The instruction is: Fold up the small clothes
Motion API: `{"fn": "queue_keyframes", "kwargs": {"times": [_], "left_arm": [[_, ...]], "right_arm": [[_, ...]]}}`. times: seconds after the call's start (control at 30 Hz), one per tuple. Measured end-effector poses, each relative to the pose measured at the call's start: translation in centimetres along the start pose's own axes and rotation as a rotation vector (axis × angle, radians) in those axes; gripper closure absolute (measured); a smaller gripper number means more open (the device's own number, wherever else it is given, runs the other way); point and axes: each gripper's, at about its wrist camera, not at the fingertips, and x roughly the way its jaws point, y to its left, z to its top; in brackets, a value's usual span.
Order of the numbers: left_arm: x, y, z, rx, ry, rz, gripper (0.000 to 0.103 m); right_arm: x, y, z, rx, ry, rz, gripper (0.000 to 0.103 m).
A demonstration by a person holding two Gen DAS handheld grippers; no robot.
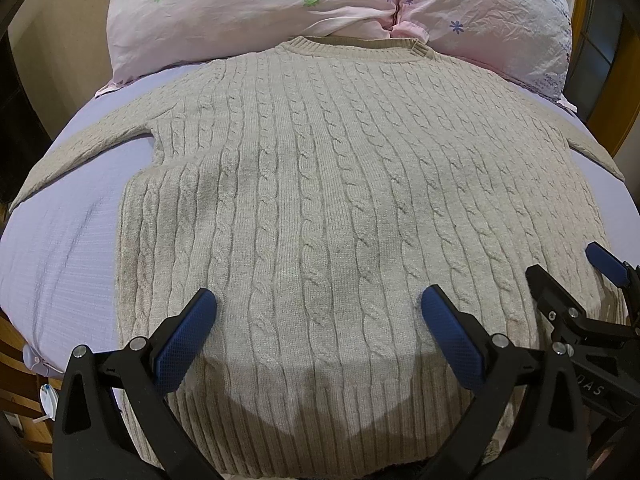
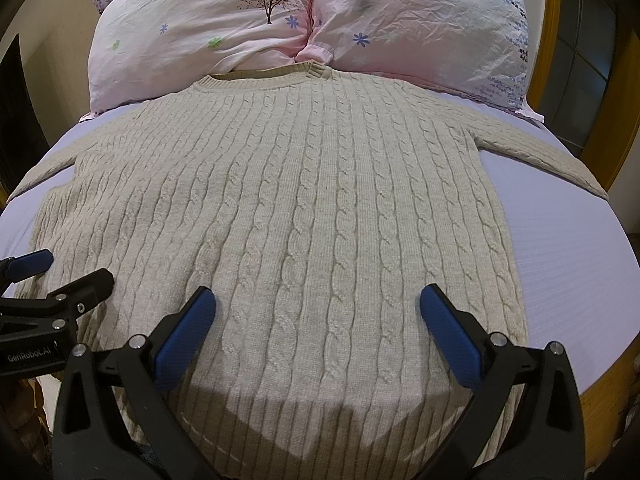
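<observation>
My left gripper (image 1: 318,304) and right gripper (image 2: 318,302): jaws spread, empty, low in frame over the hem. Sweater (image 1: 340,200): flat on bed (image 1: 60,260), collar toward pillows (image 1: 260,4). Soft, thick, limp; I'd pinch hem corners or sleeves.

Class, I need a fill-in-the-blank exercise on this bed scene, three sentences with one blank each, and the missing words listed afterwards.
1. The beige cable-knit sweater lies spread flat on the ___ bedsheet.
2. Behind its ribbed neckline lie two ___ floral pillows.
3. The left gripper and the right gripper both have their blue-padded jaws ___, holding nothing.

Missing words: lavender; pink; open
</observation>
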Motion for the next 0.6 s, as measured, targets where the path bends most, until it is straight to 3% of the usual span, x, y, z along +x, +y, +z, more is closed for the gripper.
{"fn": "queue_keyframes", "kwargs": {"times": [0.6], "left_arm": [[0.03,0.01,-0.04,0.000,0.000,0.000,0.001]], "right_arm": [[-0.14,-0.67,-0.35,-0.003,-0.002,0.002,0.002]]}}
